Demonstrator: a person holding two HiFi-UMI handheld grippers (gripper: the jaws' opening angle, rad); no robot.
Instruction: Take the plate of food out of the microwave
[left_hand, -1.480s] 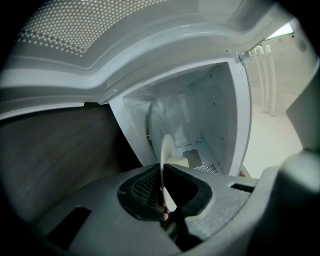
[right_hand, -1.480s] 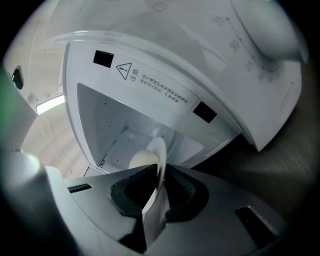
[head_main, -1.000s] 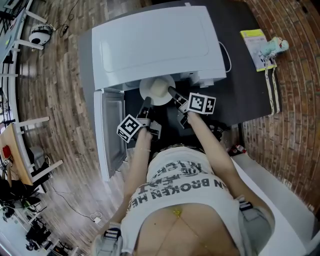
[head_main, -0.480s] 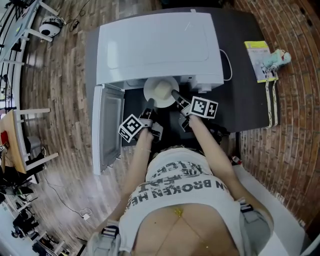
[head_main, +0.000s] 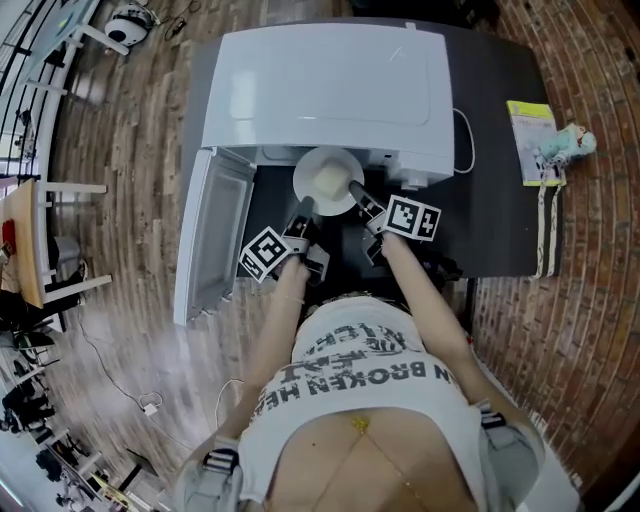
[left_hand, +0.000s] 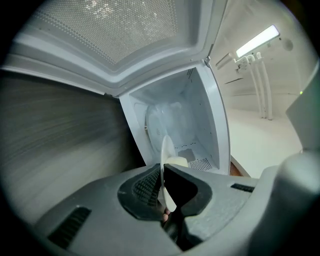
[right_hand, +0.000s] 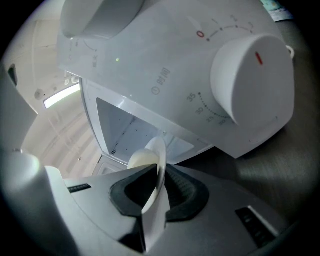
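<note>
A white plate (head_main: 328, 181) with a pale lump of food on it hangs just in front of the white microwave (head_main: 330, 85), partly under its top edge in the head view. My left gripper (head_main: 307, 206) is shut on the plate's near-left rim. My right gripper (head_main: 356, 188) is shut on its right rim. The left gripper view has the plate (left_hand: 165, 167) edge-on between the pads, with the open oven cavity (left_hand: 175, 125) behind it. The right gripper view also has the plate (right_hand: 156, 172) edge-on in the jaws, below the control panel and its big timer knob (right_hand: 252, 85).
The microwave door (head_main: 212, 230) stands swung open at the left. The microwave sits on a dark table (head_main: 500, 210); a yellow-edged booklet (head_main: 535, 140) and a small toy (head_main: 570, 145) lie at its right side. Wooden floor lies to the left, brick floor to the right.
The plate has come a little further out of the microwave toward me, still held by both grippers. The head view has shifted, so the microwave sits lower and further right.
</note>
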